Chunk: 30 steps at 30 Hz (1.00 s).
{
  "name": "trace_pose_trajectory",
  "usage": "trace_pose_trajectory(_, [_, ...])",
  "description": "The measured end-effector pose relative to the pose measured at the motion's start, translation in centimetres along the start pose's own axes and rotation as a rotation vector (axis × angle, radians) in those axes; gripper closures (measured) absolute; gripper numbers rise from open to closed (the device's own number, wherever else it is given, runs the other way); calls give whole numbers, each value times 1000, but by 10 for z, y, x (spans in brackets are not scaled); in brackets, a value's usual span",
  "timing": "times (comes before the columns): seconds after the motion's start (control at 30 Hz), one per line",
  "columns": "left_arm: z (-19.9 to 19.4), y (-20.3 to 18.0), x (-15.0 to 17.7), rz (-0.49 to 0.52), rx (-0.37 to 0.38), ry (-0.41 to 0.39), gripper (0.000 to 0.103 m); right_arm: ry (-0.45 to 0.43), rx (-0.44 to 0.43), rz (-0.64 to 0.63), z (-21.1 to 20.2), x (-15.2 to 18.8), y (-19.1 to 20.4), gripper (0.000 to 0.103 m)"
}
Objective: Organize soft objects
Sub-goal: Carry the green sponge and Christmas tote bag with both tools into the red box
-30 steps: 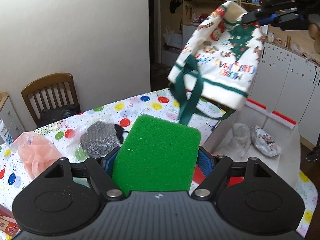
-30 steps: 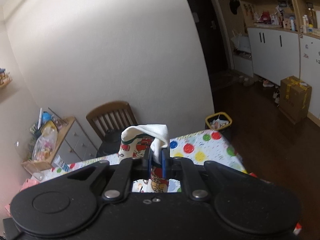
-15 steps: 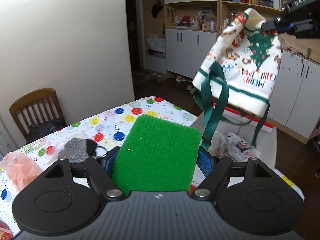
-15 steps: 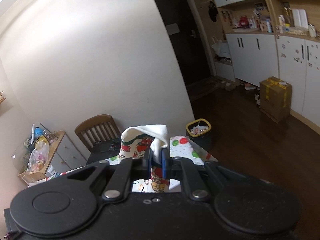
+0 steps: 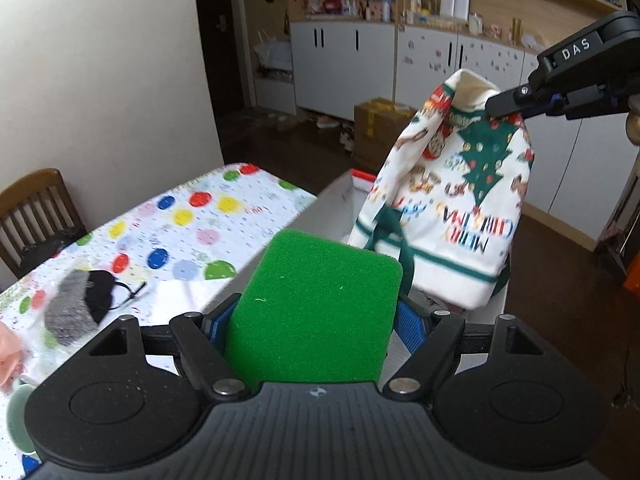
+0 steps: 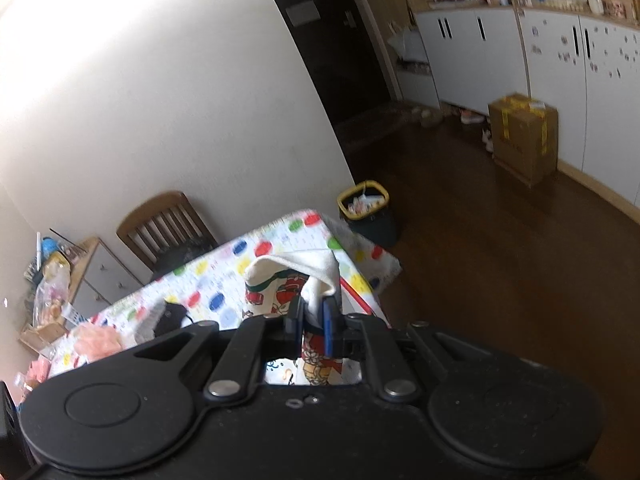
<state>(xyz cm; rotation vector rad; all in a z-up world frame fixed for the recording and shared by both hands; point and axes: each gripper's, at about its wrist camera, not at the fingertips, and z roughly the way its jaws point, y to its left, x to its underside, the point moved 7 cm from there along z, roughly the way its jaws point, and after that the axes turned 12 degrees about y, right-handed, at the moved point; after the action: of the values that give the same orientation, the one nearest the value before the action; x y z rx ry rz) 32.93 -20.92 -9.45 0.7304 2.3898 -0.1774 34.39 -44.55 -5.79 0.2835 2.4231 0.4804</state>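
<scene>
My left gripper (image 5: 314,316) is shut on a green sponge (image 5: 316,308) and holds it above the table edge beside a white box (image 5: 344,192). My right gripper (image 6: 312,318) is shut on the top fold of a white Christmas cloth bag (image 6: 296,276) with green straps. In the left wrist view the bag (image 5: 448,208) hangs from the right gripper (image 5: 504,106) with its lower end at the white box's opening. The box's inside is mostly hidden by the bag and sponge.
A table with a polka-dot cloth (image 5: 192,224) holds a grey-and-black scrubber (image 5: 80,308) and a pink mesh item (image 6: 98,340). A wooden chair (image 6: 168,224) stands by the wall. A cardboard box (image 6: 524,136) and a yellow-rimmed bin (image 6: 366,208) are on the floor.
Both grippers have swung right, toward the kitchen side. The bag has come lower and now hangs at the white box. Both grips are unchanged.
</scene>
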Motion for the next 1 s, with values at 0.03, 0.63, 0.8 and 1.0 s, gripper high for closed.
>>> trace_pose_trajectory(0.03, [7,-4,-1,4,2,12,25,12,1,3,4,3,-4,94])
trace_pose_trajectory(0.63, [100,-35,-7,6,-4,210,25,195,-18,-2,84,40,-31,95])
trace_pose_trajectory(0.8, [117,-36,-1,-10,12,272,25,230,5,-55,93,47,-29,95])
trace_pose_trajectory(1.0, [132,-45,4,10,4,328,24,236,28,-102,96,50,-26,94])
